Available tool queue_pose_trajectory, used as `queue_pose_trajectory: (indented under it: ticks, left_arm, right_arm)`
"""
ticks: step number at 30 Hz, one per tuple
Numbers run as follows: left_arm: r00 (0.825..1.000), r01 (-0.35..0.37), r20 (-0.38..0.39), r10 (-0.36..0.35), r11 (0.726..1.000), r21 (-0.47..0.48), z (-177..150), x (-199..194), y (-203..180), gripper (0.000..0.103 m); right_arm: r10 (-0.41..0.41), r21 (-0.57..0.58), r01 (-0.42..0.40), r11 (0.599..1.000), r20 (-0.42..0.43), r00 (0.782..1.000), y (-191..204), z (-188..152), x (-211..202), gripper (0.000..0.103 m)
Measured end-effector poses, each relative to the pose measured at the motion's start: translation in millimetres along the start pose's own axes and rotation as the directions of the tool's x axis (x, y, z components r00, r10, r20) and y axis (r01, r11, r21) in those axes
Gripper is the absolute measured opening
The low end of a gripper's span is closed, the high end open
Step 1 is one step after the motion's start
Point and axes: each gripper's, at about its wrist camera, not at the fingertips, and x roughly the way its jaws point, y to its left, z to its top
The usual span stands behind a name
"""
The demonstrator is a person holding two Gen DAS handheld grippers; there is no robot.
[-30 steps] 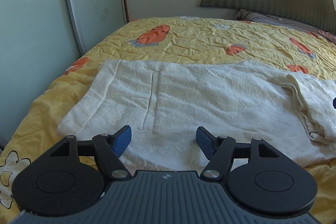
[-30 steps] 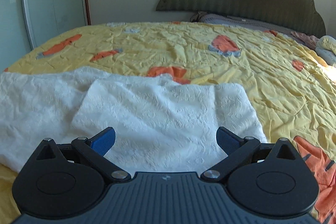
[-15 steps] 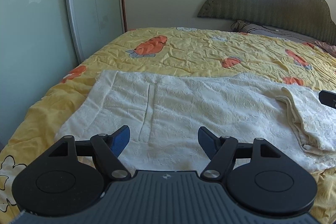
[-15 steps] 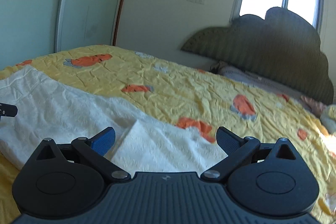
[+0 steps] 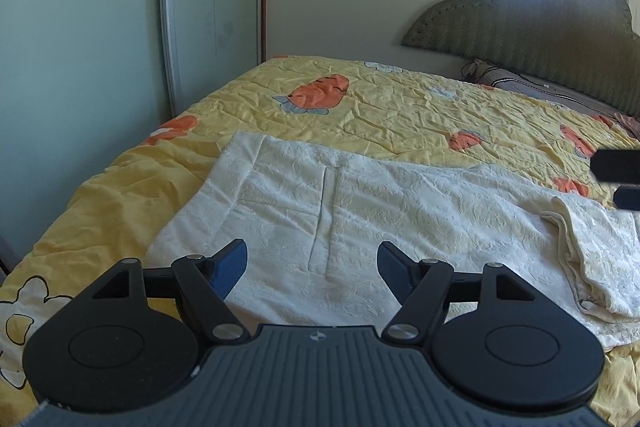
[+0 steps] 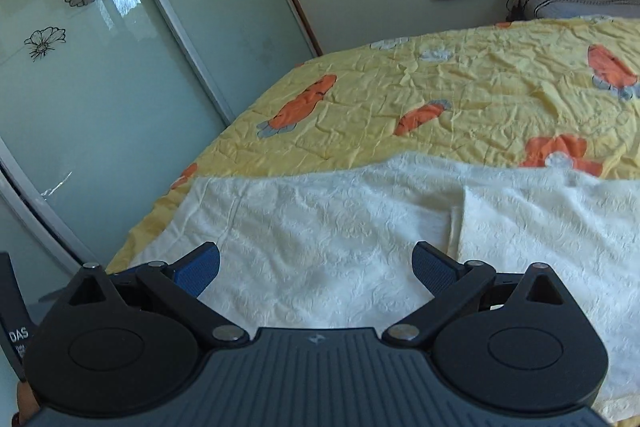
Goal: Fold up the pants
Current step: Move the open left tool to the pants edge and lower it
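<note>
The white pants [image 5: 400, 211] are spread across the near edge of the yellow bedspread [image 5: 400, 107], right end folded over. Both the left gripper [image 5: 312, 267] and right gripper [image 6: 316, 267] are held wide open, empty, above them. Plenty of bare bedspread is seen beyond.

From my left wrist view, the right claw [image 5: 618, 173] is cut off by the right edge; its opening cannot be read there; the pants [image 5: 400, 219] run under the camera housing and past the edge; the leg ends are unseen.
</note>
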Motion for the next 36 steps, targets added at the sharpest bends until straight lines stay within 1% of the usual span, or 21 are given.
queue_pose_trajectory:
  ticks: [1, 2, 3, 4, 5, 6, 7, 8, 9, 11, 13, 15, 18, 20, 21, 23, 25, 27, 29, 31, 36]
  left_arm:
    - [1.0, -0.013, 0.002, 0.013, 1.0, 0.002, 0.3, -0.5, -0.5, 0.077]
    - [1.0, -0.021, 0.003, 0.021, 1.0, 0.007, 0.5, -0.9, -1.0, 0.079]
    - [1.0, -0.025, 0.003, 0.025, 1.0, 0.009, 0.9, -1.1, -1.1, 0.08]
    - [1.0, -0.023, 0.005, 0.023, 1.0, 0.008, 1.1, -1.3, -0.8, 0.08]
    - [1.0, -0.017, 0.005, 0.017, 1.0, 0.004, 1.2, -1.5, 0.2, 0.08]
    - [1.0, -0.012, 0.002, 0.012, 1.0, -0.003, 1.5, -1.6, 1.6, 0.081]
    - [1.0, -0.002, -0.004, 0.002, 1.0, -0.02, 1.9, -1.8, 4.5, 0.082]
    - [1.0, 0.007, -0.008, -0.008, 0.999, -0.042, 2.0, -2.5, 8.6, 0.082]
    - [1.0, 0.008, -0.008, -0.009, 0.998, -0.066, 2.3, -3.3, 12.8, 0.084]
    - [1.0, -0.011, 0.006, 0.012, 0.992, -0.127, 1.8, -6.9, 23.6, 0.086]
    - [0.999, -0.027, 0.027, 0.032, 0.984, -0.177, 0.7, -10.5, 34.2, 0.088]
    - [0.998, -0.048, 0.027, 0.055, 0.975, -0.219, 0.3, -13.4, 45.8, 0.088]
    - [0.998, -0.062, -0.011, 0.061, 0.971, -0.233, -0.3, -11.4, 57.5, 0.088]
    - [0.995, -0.08, -0.072, 0.065, 0.97, -0.228, 0.3, -5.9, 63.7, 0.088]
    - [0.993, -0.086, -0.097, 0.065, 0.97, -0.226, -0.2, -2.9, 66.4, 0.088]
    - [0.988, -0.109, -0.134, 0.079, 0.965, -0.239, -1.5, 1.8, 71.7, 0.088]
    - [0.985, -0.123, -0.146, 0.088, 0.961, -0.249, -1.8, 2.9, 75.2, 0.088]
    - [0.983, -0.14, -0.151, 0.105, 0.96, -0.242, -2.1, 2.4, 77.2, 0.088]
    - [0.98, -0.16, -0.153, 0.127, 0.96, -0.228, -1.6, 3.3, 77.6, 0.088]
    - [0.977, -0.176, -0.157, 0.143, 0.96, -0.219, -2.0, 5.0, 78.0, 0.088]
    - [0.974, -0.177, -0.178, 0.138, 0.957, -0.23, -4.7, 9.5, 79.9, 0.088]
  right_arm:
    - [0.003, -0.001, -0.003, 1.0, 0.047, 0.999, 2.8, 2.4, -5.4, 0.103]
    - [0.03, -0.001, -0.03, 1.0, 0.101, 0.994, 3.1, 3.4, -11.1, 0.103]
    - [0.066, 0.002, -0.067, 0.998, 0.125, 0.99, 1.2, 1.9, -14.9, 0.103]
    - [0.107, 0.006, -0.108, 0.994, 0.118, 0.987, -1.8, -1.7, -14.1, 0.103]
    - [0.163, 0.016, -0.164, 0.986, 0.064, 0.985, -6.7, -6.1, -7.1, 0.103]
    - [0.181, 0.026, -0.18, 0.983, -0.023, 0.983, -9.3, -11.6, 4.6, 0.103]
    - [0.15, 0.019, -0.149, 0.989, -0.085, 0.985, -10.0, -18.1, 14.3, 0.103]
    - [0.096, -0.016, -0.098, 0.995, -0.1, 0.99, -8.8, -25.1, 18.5, 0.103]
    - [0.042, -0.079, -0.049, 0.996, -0.092, 0.995, -5.6, -32.1, 19.1, 0.103]
    - [-0.014, -0.18, 0.003, 0.984, -0.063, 0.998, 2.3, -38.9, 15.6, 0.103]
    - [-0.005, -0.253, 0.006, 0.967, 0.005, 1.0, 12.6, -41.7, 6.0, 0.103]
    - [0.036, -0.31, -0.025, 0.95, 0.028, 0.999, 24.9, -44.3, 1.8, 0.103]
    - [0.114, -0.388, -0.116, 0.914, -0.028, 0.993, 45.1, -55.1, 10.4, 0.103]
    - [0.142, -0.43, -0.161, 0.888, -0.077, 0.987, 61.5, -65.0, 18.6, 0.103]
    - [0.138, -0.464, -0.157, 0.872, -0.075, 0.988, 70.7, -70.5, 21.2, 0.102]
    - [0.101, -0.569, -0.115, 0.814, -0.056, 0.993, 89.6, -82.1, 27.2, 0.102]
    - [0.038, -0.659, -0.039, 0.751, -0.016, 0.999, 105.3, -91.6, 35.6, 0.102]
    - [0.025, -0.717, -0.019, 0.697, -0.002, 1.0, 115.5, -97.7, 42.8, 0.101]
    - [0.031, -0.726, -0.039, 0.686, -0.024, 0.999, 121.6, -98.4, 49.6, 0.094]
    - [0.043, -0.736, -0.048, 0.675, -0.026, 0.999, 126.9, -100.6, 52.8, 0.093]
    - [0.032, -0.795, -0.026, 0.606, -0.008, 0.999, 141.9, -111.7, 60.6, 0.083]
